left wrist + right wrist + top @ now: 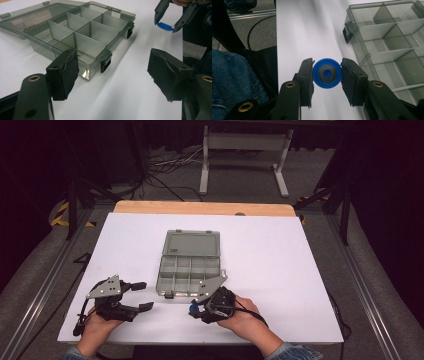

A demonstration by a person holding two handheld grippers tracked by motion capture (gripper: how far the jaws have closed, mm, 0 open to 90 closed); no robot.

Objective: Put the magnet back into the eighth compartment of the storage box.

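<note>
A grey compartment box (189, 264) lies at the centre of the white tabletop (280, 270), its lid (192, 243) folded flat toward 12 o'clock. The divided compartments that can be seen hold nothing. At about 6 o'clock from the box, the right gripper (195, 309) has its jaws clamped on a blue disc (327, 73) just above the tabletop. At 8 o'clock, the left gripper (141, 296) rests with jaws wide apart, gripping nothing.

Left gripper (142, 295) rests with fingers spread; right gripper (192, 310) has fingers clamped.
</note>
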